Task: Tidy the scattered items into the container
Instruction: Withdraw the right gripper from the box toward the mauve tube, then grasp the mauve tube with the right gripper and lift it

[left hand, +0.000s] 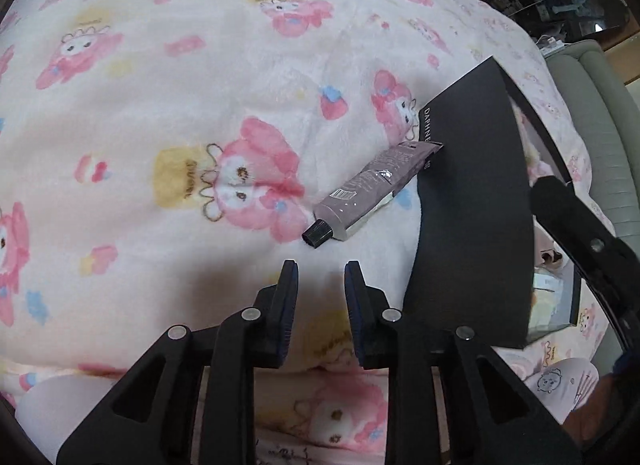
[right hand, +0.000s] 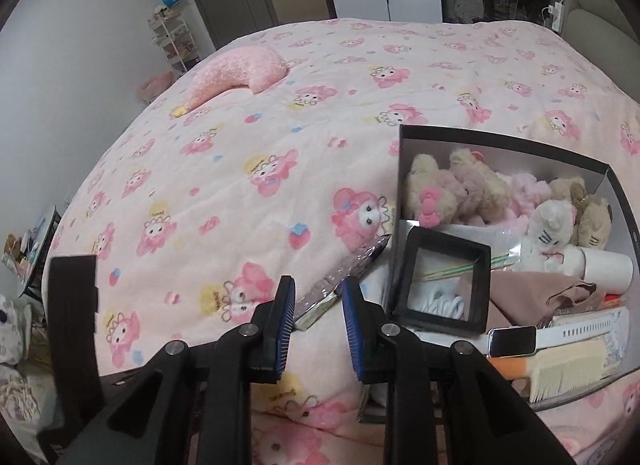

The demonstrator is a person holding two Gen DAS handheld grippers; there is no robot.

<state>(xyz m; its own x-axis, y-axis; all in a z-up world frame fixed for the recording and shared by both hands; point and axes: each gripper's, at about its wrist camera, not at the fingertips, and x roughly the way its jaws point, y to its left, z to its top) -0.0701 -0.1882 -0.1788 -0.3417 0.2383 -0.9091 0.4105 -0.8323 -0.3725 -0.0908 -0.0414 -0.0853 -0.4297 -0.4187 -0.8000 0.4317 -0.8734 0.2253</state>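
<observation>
A mauve tube with a black cap [left hand: 368, 189] lies on the pink blanket, its flat end against the black box's outer wall [left hand: 476, 201]. My left gripper [left hand: 321, 271] is open and empty, just short of the cap. In the right wrist view the same tube [right hand: 340, 277] lies left of the open black box [right hand: 404, 153], which holds plush toys [right hand: 460, 193], a black frame [right hand: 444, 285], a watch [right hand: 516, 339] and a comb [right hand: 560, 369]. My right gripper [right hand: 319, 287] is open and empty, over the tube's lower end.
A pink crescent pillow [right hand: 236, 73] lies far back on the bed. The other gripper's arm [left hand: 580, 241] reaches in at the right over the box. A padded headboard [left hand: 600, 105] stands behind the box. Shelves and clutter stand past the bed's left edge [right hand: 172, 37].
</observation>
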